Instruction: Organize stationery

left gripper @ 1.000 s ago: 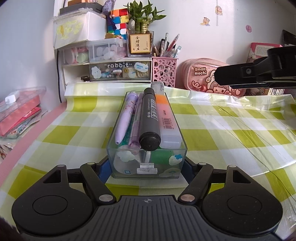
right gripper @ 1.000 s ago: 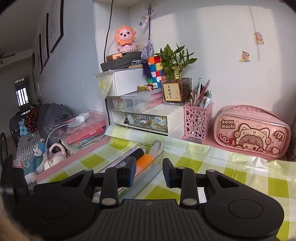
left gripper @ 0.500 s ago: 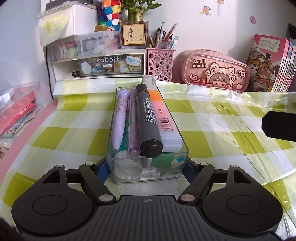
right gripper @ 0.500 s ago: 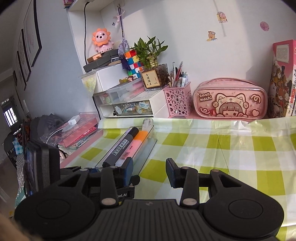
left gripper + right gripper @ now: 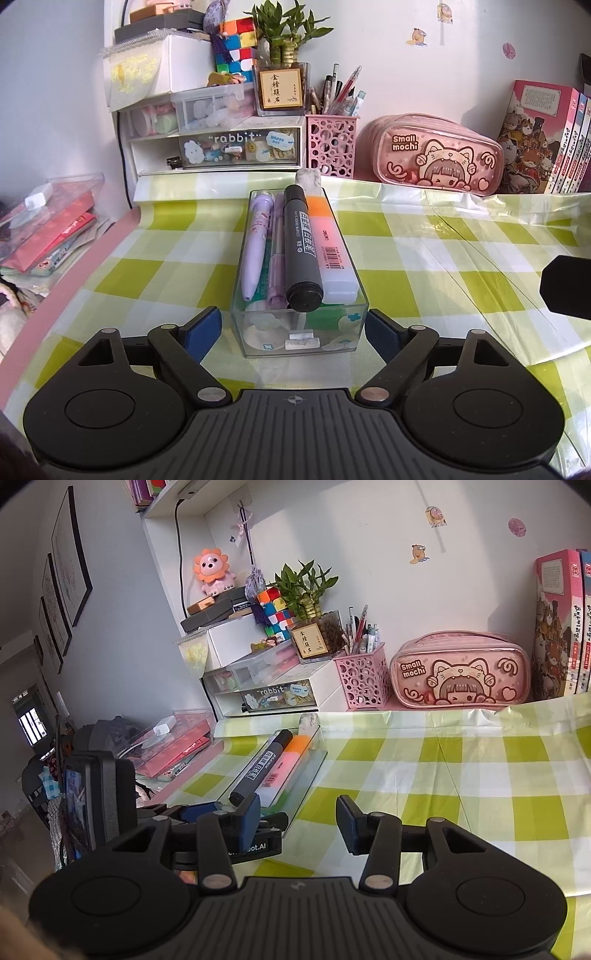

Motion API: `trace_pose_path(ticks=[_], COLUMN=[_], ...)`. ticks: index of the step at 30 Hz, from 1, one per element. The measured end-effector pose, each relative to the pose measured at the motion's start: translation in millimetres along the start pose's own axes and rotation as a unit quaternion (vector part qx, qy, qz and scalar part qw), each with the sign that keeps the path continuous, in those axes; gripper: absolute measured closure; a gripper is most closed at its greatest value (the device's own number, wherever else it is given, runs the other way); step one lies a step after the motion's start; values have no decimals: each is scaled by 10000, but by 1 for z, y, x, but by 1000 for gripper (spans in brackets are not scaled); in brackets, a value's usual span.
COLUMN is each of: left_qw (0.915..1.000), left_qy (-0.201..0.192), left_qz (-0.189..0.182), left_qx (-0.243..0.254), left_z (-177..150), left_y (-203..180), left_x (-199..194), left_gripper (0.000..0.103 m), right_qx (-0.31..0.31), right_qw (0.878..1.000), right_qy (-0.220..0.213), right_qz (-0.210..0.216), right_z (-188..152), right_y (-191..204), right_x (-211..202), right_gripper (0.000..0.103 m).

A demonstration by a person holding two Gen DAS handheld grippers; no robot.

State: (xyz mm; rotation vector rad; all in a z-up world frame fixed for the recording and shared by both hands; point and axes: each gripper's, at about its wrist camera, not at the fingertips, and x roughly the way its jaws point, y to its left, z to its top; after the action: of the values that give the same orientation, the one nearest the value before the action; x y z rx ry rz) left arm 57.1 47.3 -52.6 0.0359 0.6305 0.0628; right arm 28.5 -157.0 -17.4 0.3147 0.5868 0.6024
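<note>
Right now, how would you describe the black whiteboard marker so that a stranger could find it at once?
Look at the green-checked tablecloth and find the clear plastic tray lying in its middle. Inside, pens lie side by side along the tray. The whiteboard marker is the thick dark grey one with a black cap, between a slim lilac pen and an orange highlighter.

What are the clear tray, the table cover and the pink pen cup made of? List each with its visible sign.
Clear tray: looks like rigid clear plastic, perhaps acrylic; pens show through its glossy walls.
Table cover: seems a thin glossy plastic sheet, green and white checks; it creases and shines.
Pink pen cup: probably moulded plastic, matte pink, pierced with round holes.
</note>
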Motion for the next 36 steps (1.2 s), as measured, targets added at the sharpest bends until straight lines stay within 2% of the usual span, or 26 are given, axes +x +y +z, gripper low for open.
trace_pose_path(ticks=[5, 8, 11, 16, 23, 28, 36], left_qw=[9999, 9996, 9990, 9980, 9973, 9971, 9969], left_qy=[-92, -207, -392, -562, -682, -703, -721], left_qz=[97, 164, 224, 274, 260, 265, 254], left_qx=[-89, -79, -66, 23, 23, 96, 176], left_z=[-4, -4, -6, -13, -20, -23, -26], left_y=[4, 5, 5, 4, 7, 5, 3], left_x=[-20, -34, -50, -75, -96, -101, -103], left_gripper=[16, 12, 5, 5, 5, 5, 5], right_qx=[35, -35, -64, -15, -224, -289, -43], right_qw=[9999, 9998, 9997, 9990, 9983, 9986, 9995], right_qy=[-26, 5, -35, -15, 82, 58, 30], right_qz=[122, 185, 228, 436, 524, 440, 313], right_z=[-2, -4, -3, 0, -4, -6, -6], right_y=[3, 8, 12, 19, 35, 35, 25], right_x=[-10, -15, -21, -28, -30, -33, -33], right_gripper=[61, 59, 47, 35, 25, 24, 22])
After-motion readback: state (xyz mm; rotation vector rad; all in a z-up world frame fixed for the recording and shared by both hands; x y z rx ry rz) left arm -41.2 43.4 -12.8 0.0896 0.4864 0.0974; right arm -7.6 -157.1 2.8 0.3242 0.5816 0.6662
